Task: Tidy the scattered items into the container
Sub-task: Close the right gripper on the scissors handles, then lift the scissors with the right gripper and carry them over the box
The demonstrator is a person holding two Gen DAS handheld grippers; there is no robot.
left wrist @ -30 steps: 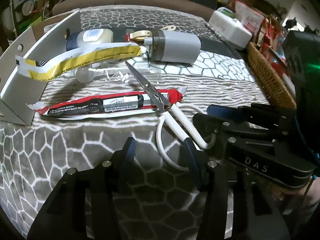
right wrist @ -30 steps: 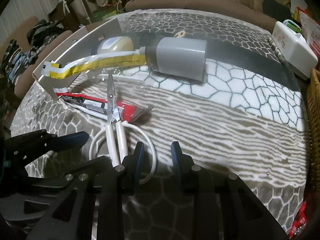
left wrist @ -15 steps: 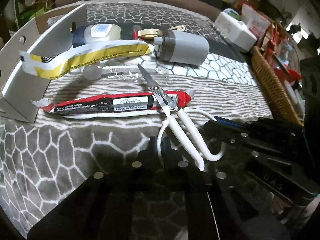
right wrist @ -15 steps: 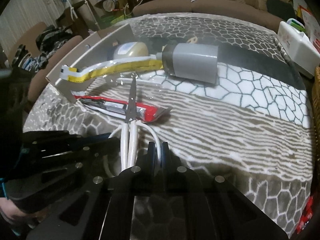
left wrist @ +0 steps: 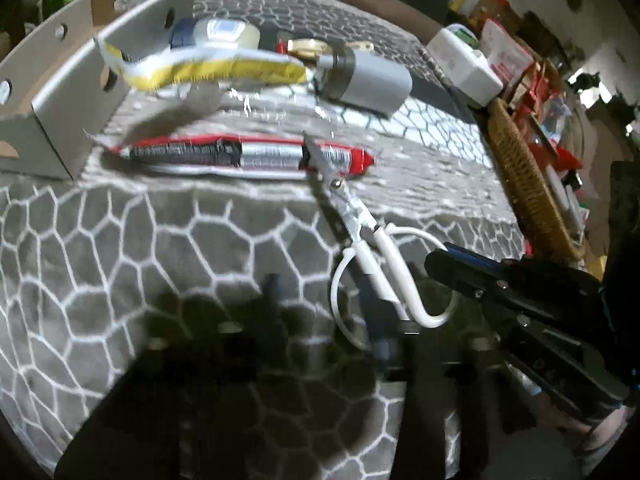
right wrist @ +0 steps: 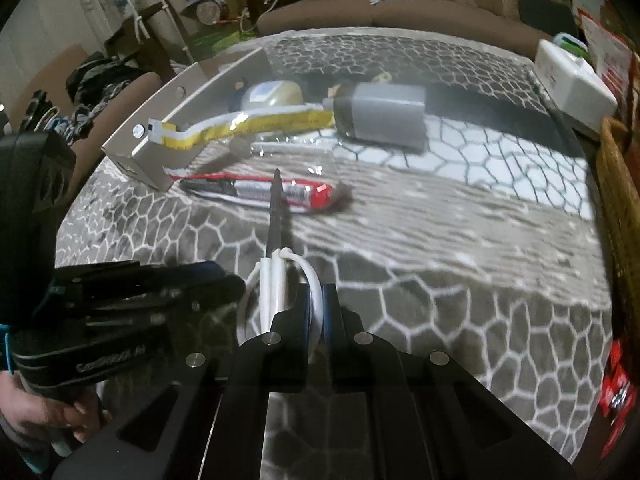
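Observation:
White-handled scissors (right wrist: 276, 216) hang just above the patterned cloth, blades pointing at the red packet (right wrist: 264, 192). My right gripper (right wrist: 316, 300) is shut on one handle loop. In the left wrist view the scissors (left wrist: 360, 220) sit between both grippers. My left gripper (left wrist: 322, 304) is blurred, its jaws opening, with the other loop between the fingers. The right gripper (left wrist: 436, 256) comes in from the right. The grey open-sided box (left wrist: 60, 92) stands at the far left, with a yellow packet (left wrist: 224, 68) hanging over its edge. A grey canister (left wrist: 368, 80) lies beside it.
A white-and-blue bottle (left wrist: 224, 32) lies inside the box. Crumpled clear wrap (right wrist: 288, 148) lies by the canister. A wicker basket (left wrist: 520, 184) and a white case (left wrist: 468, 68) line the right edge. A brown sofa (right wrist: 400, 12) runs along the back. A hand (right wrist: 44, 416) holds the left gripper.
Both grippers closed on the scissors' handle loops. The left one has since spread its jaws again. The scissors have been drawn back off the red packet and lifted.

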